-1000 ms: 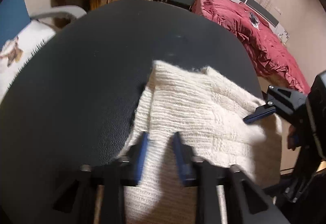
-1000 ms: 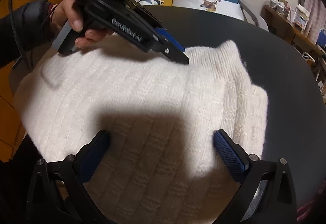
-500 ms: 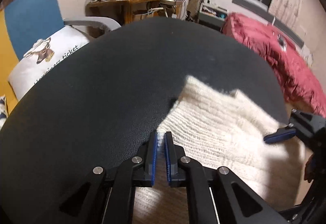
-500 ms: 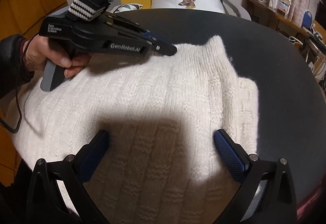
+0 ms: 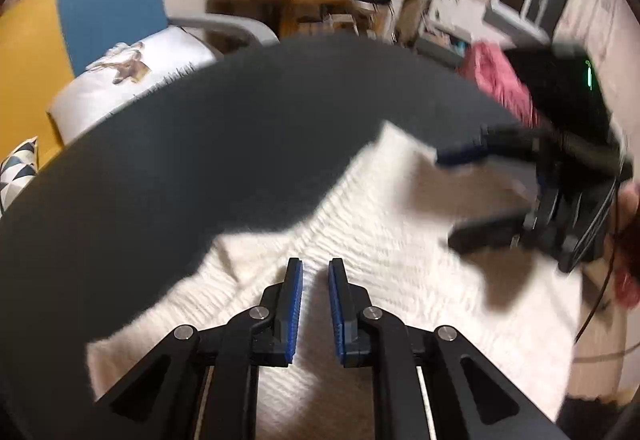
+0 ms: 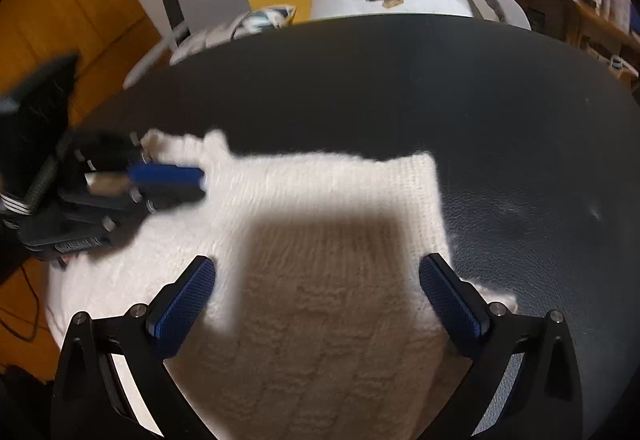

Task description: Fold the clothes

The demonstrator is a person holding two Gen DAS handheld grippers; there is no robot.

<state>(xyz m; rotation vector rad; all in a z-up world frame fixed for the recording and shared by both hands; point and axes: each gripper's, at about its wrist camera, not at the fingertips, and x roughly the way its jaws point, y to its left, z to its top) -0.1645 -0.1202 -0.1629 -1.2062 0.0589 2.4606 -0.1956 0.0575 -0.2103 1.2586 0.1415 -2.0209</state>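
lying on the black table (image 6: 400, 80), the white knit (image 6: 328, 200) sits near the front edge, part folded: a doubled layer with a squared corner at its far right, a thinner flap poking out at far left. it spills off the near edge toward the person.

left gripper (image 5: 315, 304): jaws nearly together with a narrow gap, nothing between them, hovering over the knit's left part. reads as open, just barely. right gripper (image 6: 316, 300): jaws spread wide, empty, over the middle of the knit; its shadow falls on the fabric.

both views are motion-blurred, so fine edges are soft. can't tell how many layers are stacked.

handling guess: chunky ribbed knit, soft and floppy, no stiffness, so it sags and stretches if lifted by one point. moderate weight for a garment, bulky when doubled. surface is grippy, won't slip in the pads, but loose stitches can snag or pull. table looks leathery, so some drag when sliding.

where to grab: pinch at corners or along a hem edge, both layers together, one gripper per corner so the edge stays straight. the far-right corner is a clean target for the right side; the left flap edge (image 5: 240, 264) suits the left. avoid mid-panel pinches, they just bunch it.
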